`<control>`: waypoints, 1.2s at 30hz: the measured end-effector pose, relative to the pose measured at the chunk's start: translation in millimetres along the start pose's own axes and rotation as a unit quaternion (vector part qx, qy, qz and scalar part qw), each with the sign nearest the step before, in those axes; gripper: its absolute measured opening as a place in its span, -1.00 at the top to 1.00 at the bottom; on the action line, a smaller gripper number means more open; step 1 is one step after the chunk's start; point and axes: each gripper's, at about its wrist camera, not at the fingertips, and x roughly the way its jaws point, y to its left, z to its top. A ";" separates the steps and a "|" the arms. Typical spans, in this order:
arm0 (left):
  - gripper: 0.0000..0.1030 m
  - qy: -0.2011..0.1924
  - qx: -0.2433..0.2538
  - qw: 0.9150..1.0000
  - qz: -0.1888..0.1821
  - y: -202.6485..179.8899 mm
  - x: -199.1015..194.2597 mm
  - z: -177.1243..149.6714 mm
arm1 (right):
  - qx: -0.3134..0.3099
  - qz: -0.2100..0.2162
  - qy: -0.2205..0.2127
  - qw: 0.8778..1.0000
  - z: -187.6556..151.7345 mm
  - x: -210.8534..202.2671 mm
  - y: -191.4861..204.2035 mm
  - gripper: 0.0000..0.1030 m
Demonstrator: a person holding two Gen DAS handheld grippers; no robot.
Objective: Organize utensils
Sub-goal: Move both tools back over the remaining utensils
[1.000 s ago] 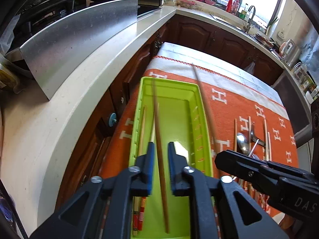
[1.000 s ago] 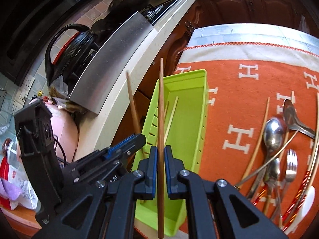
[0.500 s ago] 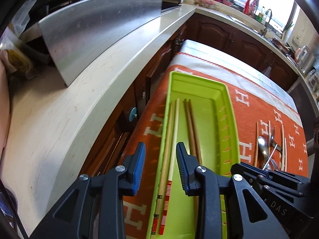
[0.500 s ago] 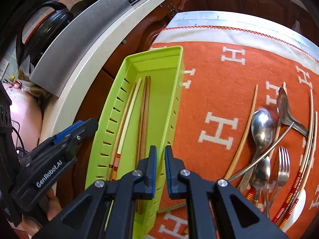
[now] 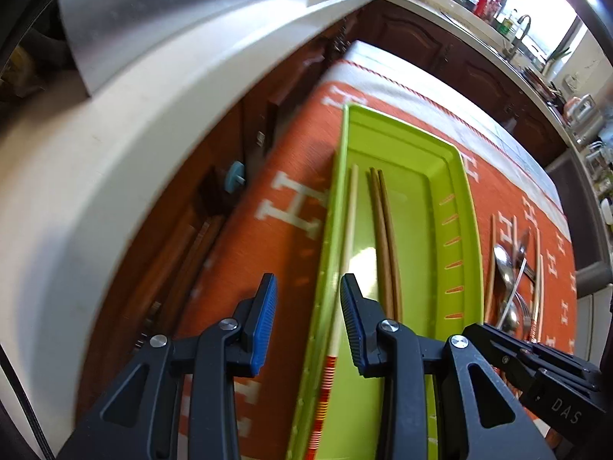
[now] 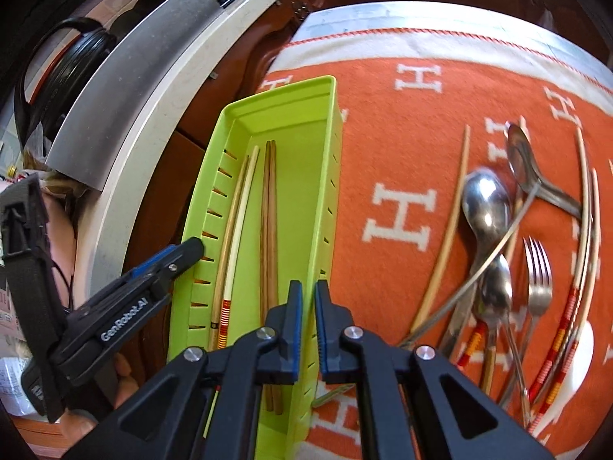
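Note:
A lime green tray [image 5: 461,207] [image 6: 325,122] lies on an orange cloth. In it lie two brown chopsticks [image 5: 385,230] [image 6: 268,207] and a pale pair with red-striped ends [image 5: 346,230] [image 6: 237,222]. My left gripper [image 5: 308,322] is open and empty above the tray's left rim; it also shows in the right wrist view [image 6: 180,255]. My right gripper [image 6: 308,324] has its jaws nearly closed with nothing between them, above the tray's right wall. Loose spoons [image 6: 486,199], a fork [image 6: 538,268] and more chopsticks [image 6: 446,230] lie on the cloth at the right.
A pale kitchen counter [image 5: 115,161] with a steel splash panel [image 6: 126,80] runs along the left, with dark wooden cabinets [image 5: 249,134] below. A black cooker with a handle [image 6: 61,73] stands behind the panel. A sink and window [image 5: 528,30] are far back.
Both grippers let go of their brown chopsticks, which now lie side by side in the tray. The left gripper opened wide and shifted left; the right gripper moved right toward the loose utensils.

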 end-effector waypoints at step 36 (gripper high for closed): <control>-0.14 -0.042 0.211 0.975 -0.049 -163.2 -49.4 -44.2 | -0.041 -0.063 -0.141 0.987 -40.4 -119.1 -114.7 0.83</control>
